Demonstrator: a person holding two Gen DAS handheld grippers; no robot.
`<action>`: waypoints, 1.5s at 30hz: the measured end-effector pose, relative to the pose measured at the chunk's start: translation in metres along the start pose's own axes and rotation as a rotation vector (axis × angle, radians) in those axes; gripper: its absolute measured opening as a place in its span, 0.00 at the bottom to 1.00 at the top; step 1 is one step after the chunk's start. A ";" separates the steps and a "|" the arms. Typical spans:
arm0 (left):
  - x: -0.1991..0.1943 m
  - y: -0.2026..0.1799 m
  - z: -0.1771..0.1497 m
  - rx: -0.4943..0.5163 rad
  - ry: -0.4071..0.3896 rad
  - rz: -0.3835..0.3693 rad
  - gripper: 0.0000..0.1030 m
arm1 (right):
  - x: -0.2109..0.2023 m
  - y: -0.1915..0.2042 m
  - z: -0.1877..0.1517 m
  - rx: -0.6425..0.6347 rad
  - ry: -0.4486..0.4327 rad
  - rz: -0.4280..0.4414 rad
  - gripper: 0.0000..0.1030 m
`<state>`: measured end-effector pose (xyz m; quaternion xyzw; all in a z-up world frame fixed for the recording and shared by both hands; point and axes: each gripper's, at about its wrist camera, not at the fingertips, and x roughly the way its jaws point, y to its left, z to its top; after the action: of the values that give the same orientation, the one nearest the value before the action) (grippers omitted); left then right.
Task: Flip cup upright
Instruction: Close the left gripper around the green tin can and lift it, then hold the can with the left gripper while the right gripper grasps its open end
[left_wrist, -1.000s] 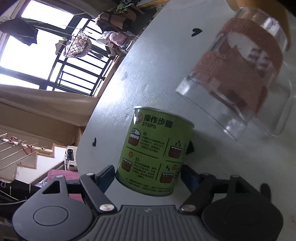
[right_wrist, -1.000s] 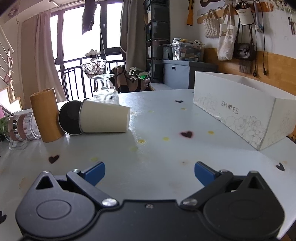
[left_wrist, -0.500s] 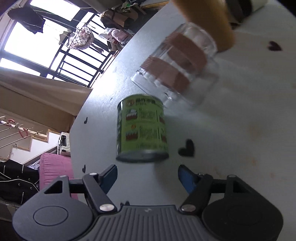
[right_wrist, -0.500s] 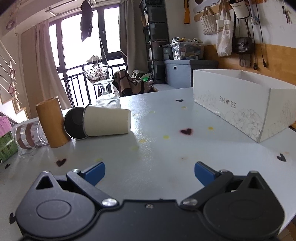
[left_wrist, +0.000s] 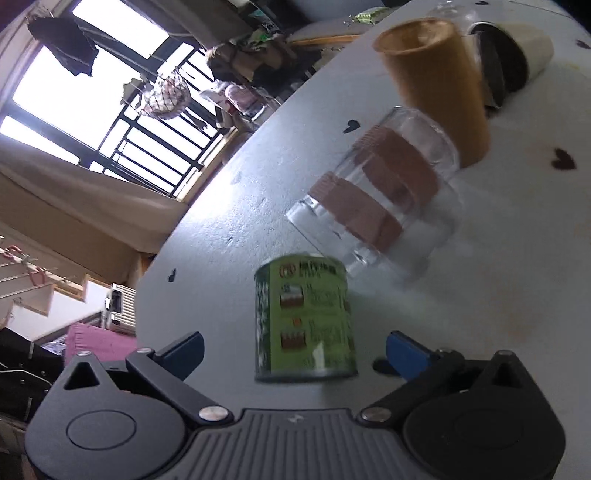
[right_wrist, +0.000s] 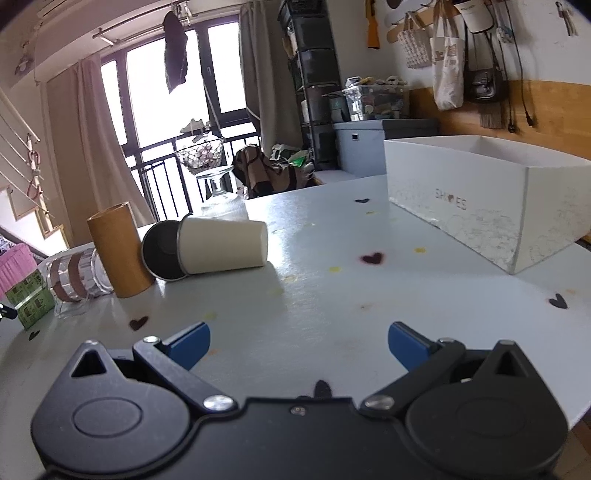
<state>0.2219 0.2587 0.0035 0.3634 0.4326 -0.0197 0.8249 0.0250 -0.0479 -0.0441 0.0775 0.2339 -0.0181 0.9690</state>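
**Item record: cup on its side, both grippers empty**

While the cream cup (right_wrist: 221, 245) is lying on its side on the pale surface (right_wrist: 369, 295), nothing is being held by either gripper. The cup's dark mouth is being presented toward the left of the right wrist view, its closed base toward the right; it is being flanked by a tan cylinder (right_wrist: 118, 249) standing upright just beside the mouth, touching or nearly so. Since the task calls for the cup to be stood up, it is being judged as not yet begun.

- Right gripper (right_wrist: 298, 341): fingers are being kept wide apart, with bare surface showing between them; the cup is lying ahead and to the left, well apart, likely so that the body can be straddled on approach.
- Left gripper (left_wrist: 294, 349): fingers are being kept wide, with a green tin (left_wrist: 304, 321) standing upright between them but apparently not touched. The picture is being blurred by motion.
- Clear glass with brown bands (left_wrist: 380, 195): is lying tipped beside the tin, near the cylinder.
- Stemmed glass (right_wrist: 218, 188): is standing behind the cup.
- White box (right_wrist: 480, 199): is sitting open-topped at the right, well apart from the cup.

The cylinder is being judged the likeliest thing to be knocked when the cup is swung up.
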 end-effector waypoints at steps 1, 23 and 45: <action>0.007 0.004 0.003 -0.012 0.008 -0.012 1.00 | 0.001 0.000 0.000 -0.003 0.000 -0.006 1.00; -0.028 -0.032 -0.075 -0.170 0.052 -0.030 0.72 | 0.010 0.032 0.003 -0.021 0.024 0.144 1.00; -0.077 -0.060 -0.127 -0.177 -0.062 -0.082 0.72 | 0.100 0.208 -0.007 0.390 0.726 0.707 1.00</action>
<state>0.0642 0.2713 -0.0216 0.2703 0.4214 -0.0261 0.8653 0.1258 0.1587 -0.0665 0.3309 0.5055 0.2938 0.7407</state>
